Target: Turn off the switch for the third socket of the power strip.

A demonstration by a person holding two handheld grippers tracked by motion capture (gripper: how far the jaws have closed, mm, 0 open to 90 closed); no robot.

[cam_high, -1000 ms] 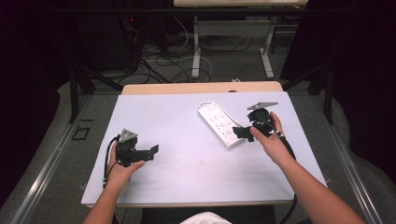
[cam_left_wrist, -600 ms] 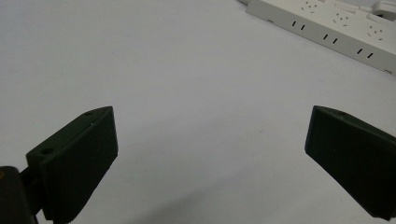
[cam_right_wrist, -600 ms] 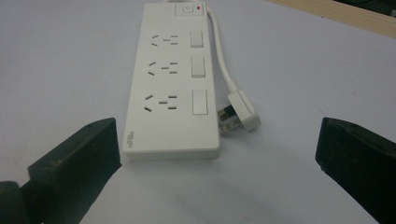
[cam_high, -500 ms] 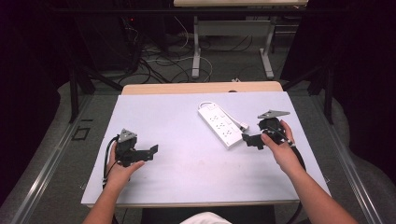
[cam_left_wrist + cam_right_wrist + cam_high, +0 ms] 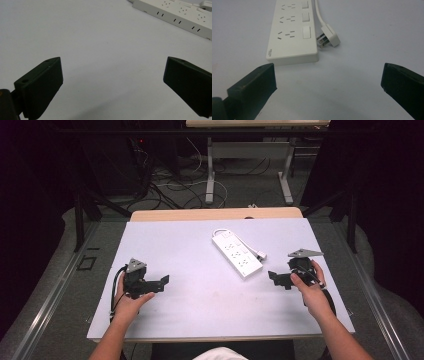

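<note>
With both tools spread empty, the right tool sits just near-right of the white power strip mid-table and the left tool well apart, so this looks like the approach to its loose plug, calling for a careful closing-in.

— Status query: is any text, label, brand or number legible?

— Negative. From my right gripper view, the power strip bears one small grey printed mark on its top face, at the corner nearest my jaws. The characters are too small to resolve.

— Any other markings?

— None readable on the plug or the counter.
</note>
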